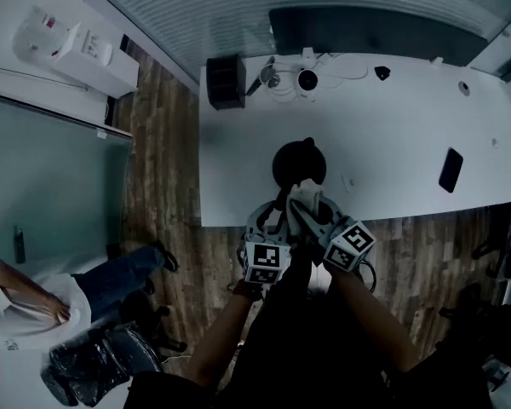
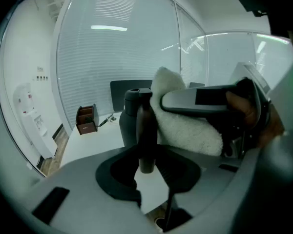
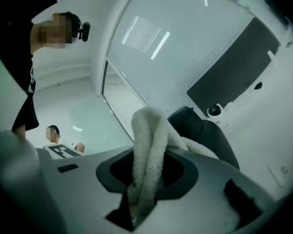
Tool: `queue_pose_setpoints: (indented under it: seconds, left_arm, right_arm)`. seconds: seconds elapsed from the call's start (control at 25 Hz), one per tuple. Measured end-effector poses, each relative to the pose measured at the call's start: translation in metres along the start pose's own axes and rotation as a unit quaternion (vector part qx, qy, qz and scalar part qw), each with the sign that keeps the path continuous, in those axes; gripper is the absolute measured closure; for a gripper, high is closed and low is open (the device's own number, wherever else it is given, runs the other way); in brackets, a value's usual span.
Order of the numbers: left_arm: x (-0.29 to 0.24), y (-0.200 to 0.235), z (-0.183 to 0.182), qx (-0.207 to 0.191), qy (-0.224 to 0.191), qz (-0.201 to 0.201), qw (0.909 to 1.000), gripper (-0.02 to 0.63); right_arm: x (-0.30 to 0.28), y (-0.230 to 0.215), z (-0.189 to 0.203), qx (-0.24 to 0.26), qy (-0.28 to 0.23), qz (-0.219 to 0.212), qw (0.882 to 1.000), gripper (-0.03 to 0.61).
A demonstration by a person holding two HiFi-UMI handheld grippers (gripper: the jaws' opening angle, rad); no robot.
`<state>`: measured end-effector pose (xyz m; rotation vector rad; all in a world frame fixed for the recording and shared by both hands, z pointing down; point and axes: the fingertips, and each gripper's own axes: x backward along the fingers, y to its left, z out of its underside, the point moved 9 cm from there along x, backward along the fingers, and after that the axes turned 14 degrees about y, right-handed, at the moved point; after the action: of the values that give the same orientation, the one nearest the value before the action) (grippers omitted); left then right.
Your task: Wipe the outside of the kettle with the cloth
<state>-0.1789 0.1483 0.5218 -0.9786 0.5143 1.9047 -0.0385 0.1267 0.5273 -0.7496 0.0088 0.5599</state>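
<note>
A dark kettle [image 1: 299,164] stands near the front edge of the white table [image 1: 392,126]. My left gripper [image 1: 271,221] reaches it from the near side; in the left gripper view its jaws [image 2: 147,167] are closed round the kettle's upright handle [image 2: 146,135]. My right gripper [image 1: 317,216] is shut on a fluffy white cloth [image 1: 306,196], which lies against the kettle's near right side. The right gripper view shows the cloth [image 3: 149,145] bunched between the jaws [image 3: 144,179], with the kettle [image 3: 205,130] just behind it. From the left gripper view the cloth [image 2: 185,130] presses on the kettle body [image 2: 129,121].
A dark box [image 1: 226,82], a small round camera [image 1: 307,80] with cables and a black phone [image 1: 450,169] lie on the table. The table's front edge [image 1: 238,221] runs right by the grippers. A person [image 1: 34,301] sits at lower left on the wooden floor side.
</note>
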Motion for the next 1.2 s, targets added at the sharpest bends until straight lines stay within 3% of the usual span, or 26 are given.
queue_pose_setpoints:
  seconds: [0.36, 0.56, 0.76, 1.04, 1.2]
  left_arm:
    - [-0.006, -0.001, -0.003, -0.022, -0.002, 0.002, 0.9997, 0.500]
    - [-0.009, -0.003, 0.001, -0.021, -0.003, 0.008, 0.9997, 0.500]
    - [-0.007, -0.005, -0.003, -0.019, 0.001, 0.004, 0.9998, 0.500]
    - [-0.006, -0.004, -0.003, -0.017, 0.005, -0.001, 0.9998, 0.500]
    - [-0.004, -0.004, -0.004, -0.017, 0.012, -0.002, 0.9998, 0.500]
  right_arm:
    - [0.003, -0.022, 0.005, 0.011, 0.007, -0.047, 0.999, 0.486]
    - [0.000, -0.030, 0.022, -0.006, 0.055, -0.062, 0.997, 0.486]
    - [-0.008, -0.061, 0.061, -0.095, 0.119, -0.030, 0.988, 0.486]
    - [-0.029, -0.084, 0.087, -0.225, 0.183, 0.006, 0.957, 0.486]
    - [-0.026, -0.080, 0.088, -0.238, 0.188, -0.012, 0.953, 0.486]
